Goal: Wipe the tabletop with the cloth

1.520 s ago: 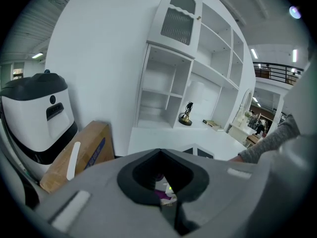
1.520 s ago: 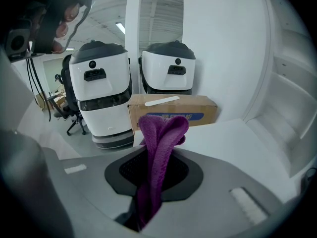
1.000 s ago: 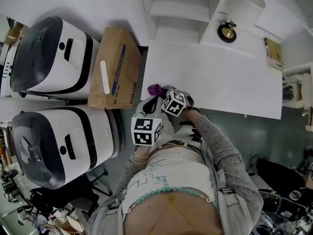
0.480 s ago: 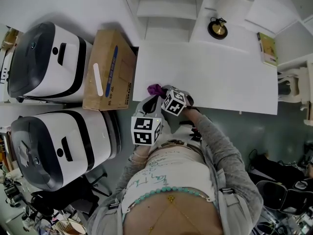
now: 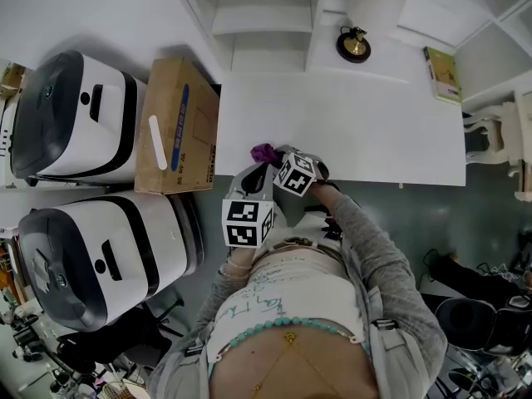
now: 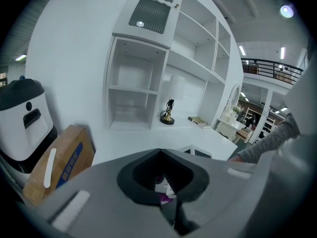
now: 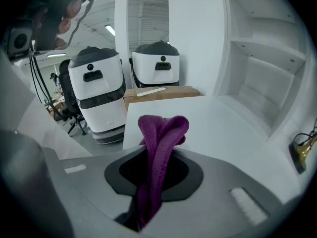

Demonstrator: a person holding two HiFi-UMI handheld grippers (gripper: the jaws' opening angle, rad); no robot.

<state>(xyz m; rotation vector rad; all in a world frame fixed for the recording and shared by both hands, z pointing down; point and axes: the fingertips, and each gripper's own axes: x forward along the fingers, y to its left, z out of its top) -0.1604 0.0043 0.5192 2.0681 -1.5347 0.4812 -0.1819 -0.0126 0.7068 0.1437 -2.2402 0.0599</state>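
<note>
The white tabletop (image 5: 357, 131) is spread ahead of both tools and away to their right, and only its near left corner is covered by them. A white shelf unit (image 5: 266, 23) is set beyond its far edge. To the left of the tools, a farther white-and-black machine (image 5: 79, 110) and a nearer machine (image 5: 100, 256) are stood on the floor. A cardboard box (image 5: 176, 127) is lodged just beside the tabletop's left edge.

The left tool (image 6: 166, 202) is held close behind the right one, with its jaws brought together on nothing. The right tool (image 7: 153, 182) is clenched on the purple cloth (image 7: 158, 148), of which a folded loop is pushed up and forward out of the jaws. In the head view the cloth (image 5: 264, 151) is seen at the tip of the right tool, over the corner. Contact with the surface cannot be confirmed.

Wiping is judged to be barely begun, if at all. For a good pass, the right tool would best be tipped down until the loop is flattened against the surface, not merely brushed over it. Steady overlapping strokes should then be drawn outward from the corner. The clamp should be kept firm so that the terry fabric is not dragged free. The hard jaw tips should be kept off the white surface, and the left tool held clear of the stroke.
</note>
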